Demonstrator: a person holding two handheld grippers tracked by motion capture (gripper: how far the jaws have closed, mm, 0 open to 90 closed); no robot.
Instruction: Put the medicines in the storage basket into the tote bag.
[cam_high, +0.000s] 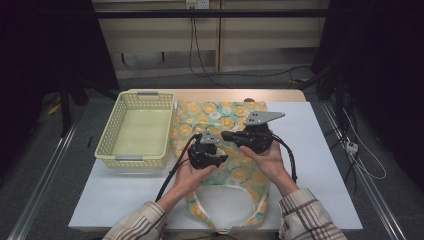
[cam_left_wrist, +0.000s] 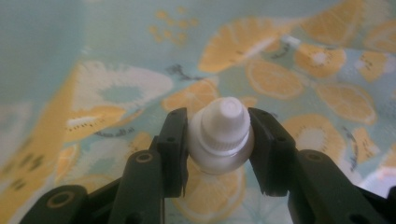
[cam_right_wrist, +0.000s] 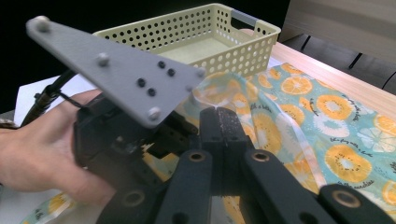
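Observation:
A tote bag (cam_high: 235, 112) printed with orange slices lies flat on the white table, handles toward the person. My left gripper (cam_high: 212, 152) hovers over the bag's middle, pointing down. It is shut on a small white screw-cap bottle (cam_left_wrist: 224, 135), cap facing the camera and the bag's fabric (cam_left_wrist: 280, 79) close behind. My right gripper (cam_high: 226, 135) reaches in from the right with its jaws together. Its tips (cam_right_wrist: 219, 116) pinch a raised fold at the bag's white-trimmed edge (cam_right_wrist: 289, 135). The left gripper's grey plate (cam_right_wrist: 116, 70) stands just left of them.
A pale yellow perforated basket (cam_high: 107, 135) stands left of the bag, nothing visible inside; its wall (cam_right_wrist: 224, 51) shows behind the grippers. A wooden strip (cam_high: 220, 95) runs along the table's far edge. Cables trail from both grippers toward the person.

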